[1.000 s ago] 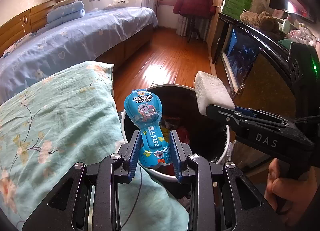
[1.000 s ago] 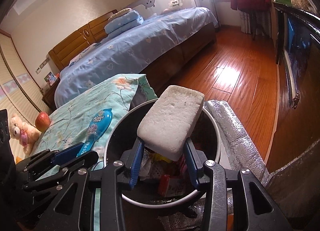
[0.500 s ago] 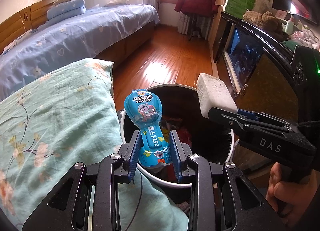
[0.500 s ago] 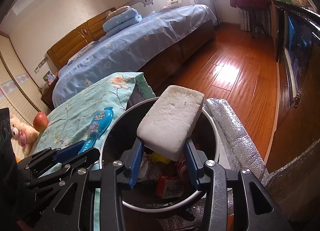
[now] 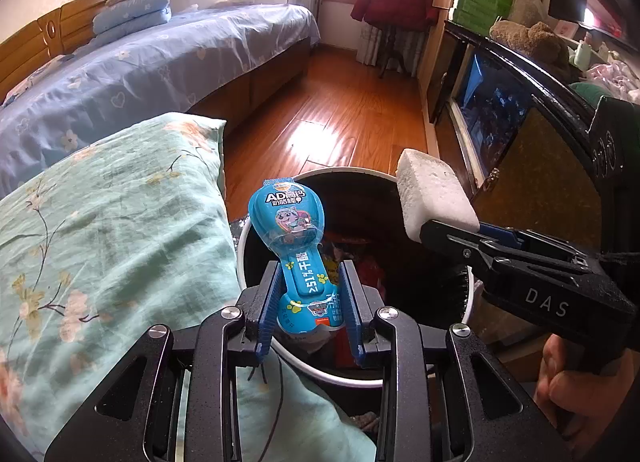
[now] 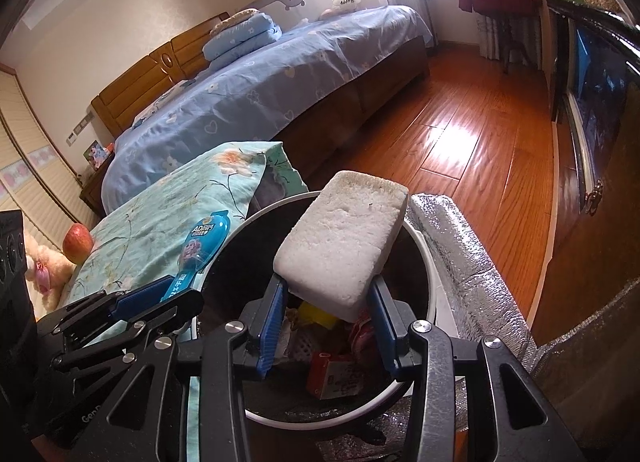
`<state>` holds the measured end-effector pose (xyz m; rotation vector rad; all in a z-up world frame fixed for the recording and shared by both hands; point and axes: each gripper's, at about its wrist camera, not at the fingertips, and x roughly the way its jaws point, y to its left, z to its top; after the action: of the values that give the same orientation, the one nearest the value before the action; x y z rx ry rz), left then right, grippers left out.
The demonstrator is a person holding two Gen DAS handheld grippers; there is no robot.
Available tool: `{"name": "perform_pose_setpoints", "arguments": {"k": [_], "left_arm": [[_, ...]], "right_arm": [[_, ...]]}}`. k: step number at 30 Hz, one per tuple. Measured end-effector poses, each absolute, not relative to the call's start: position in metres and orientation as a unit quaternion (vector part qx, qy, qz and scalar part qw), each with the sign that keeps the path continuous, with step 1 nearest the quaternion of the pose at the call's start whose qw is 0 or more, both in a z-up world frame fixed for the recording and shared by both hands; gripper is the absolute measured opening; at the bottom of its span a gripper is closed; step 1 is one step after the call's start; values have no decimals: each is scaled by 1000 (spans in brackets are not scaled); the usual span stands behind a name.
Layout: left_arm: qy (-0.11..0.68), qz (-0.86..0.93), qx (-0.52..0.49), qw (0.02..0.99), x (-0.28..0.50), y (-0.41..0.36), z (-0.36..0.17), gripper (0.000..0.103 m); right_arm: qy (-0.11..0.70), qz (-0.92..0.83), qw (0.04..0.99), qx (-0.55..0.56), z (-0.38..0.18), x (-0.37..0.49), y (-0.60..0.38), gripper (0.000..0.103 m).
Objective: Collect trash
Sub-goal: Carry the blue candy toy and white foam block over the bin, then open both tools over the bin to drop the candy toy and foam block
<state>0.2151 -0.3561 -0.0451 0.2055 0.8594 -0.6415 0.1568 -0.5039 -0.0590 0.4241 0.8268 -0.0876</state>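
Your left tongs [image 5: 310, 312]: they pinch the narrow neck of a blue snack wrapper [image 5: 294, 246]. The wrapper has a cartoon puppy on it and sticks up over the near left rim of the bin.
Your right tongs [image 6: 326, 316]: they squeeze a white foam block [image 6: 344, 248] at its low end. The block tilts up and away from you, right over the mouth of the bin.
Trash bin [image 6: 420, 240]: round, with a white rim and a dark inside. It stands on the floor, just beside the bed corner with the green flowered pillow [image 5: 100, 222].
Inside the bin: a red and white carton [image 6: 334, 376], something yellow [image 6: 316, 312], a pink crumpled bit [image 6: 362, 332] and some white netting [image 6: 298, 346]. They lie in a heap at the bottom.
Beside the bin: a shiny silver padded sheet [image 6: 460, 250] touches its right side.
Your hand [image 5: 580, 386]: it grips the handle of the right tongs, low on the right of the left camera's view.
On the bed: a red apple [image 6: 78, 244] and a plush toy [image 6: 46, 270] sit near each other, far from the bin.
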Motion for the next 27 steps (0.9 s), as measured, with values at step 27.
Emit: {"name": "perform_pose_setpoints", "arguments": {"k": [27], "left_arm": [[408, -289, 72, 863, 212, -329, -39, 55]], "right_arm": [[386, -29, 886, 255, -58, 151, -513, 68]]}}
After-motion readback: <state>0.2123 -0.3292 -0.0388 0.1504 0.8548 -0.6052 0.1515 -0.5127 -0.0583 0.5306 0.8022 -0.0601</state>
